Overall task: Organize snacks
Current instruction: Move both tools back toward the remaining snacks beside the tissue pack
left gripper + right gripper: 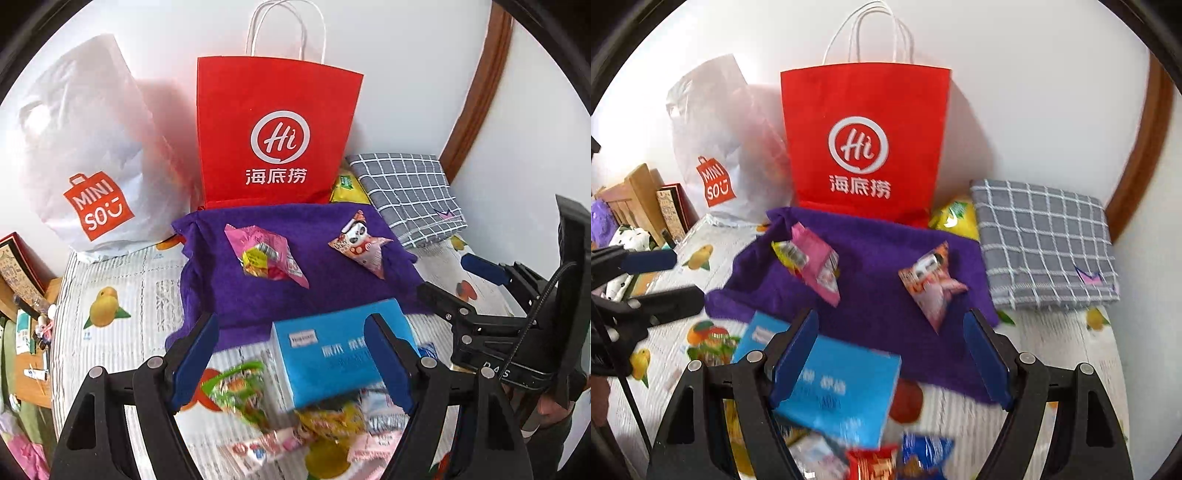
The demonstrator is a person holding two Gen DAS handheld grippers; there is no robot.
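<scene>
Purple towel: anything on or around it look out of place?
The purple towel is rumpled and holds two snack packets lying askew. A yellow packet is wedged behind it, between the red bag and the grey checked cloth.

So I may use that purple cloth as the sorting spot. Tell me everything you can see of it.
The purple cloth looks like a soft, fuzzy towel of deep violet, spread flat but rumpled, with bunched, folded edges. It lies on the fruit-print cover, its far edge against the foot of the red paper bag, beside the grey checked fabric. Two snack packets rest on it, apart: a pink packet and a panda-print packet. The blue box overlaps its near edge. Neither gripper touches it.
</scene>
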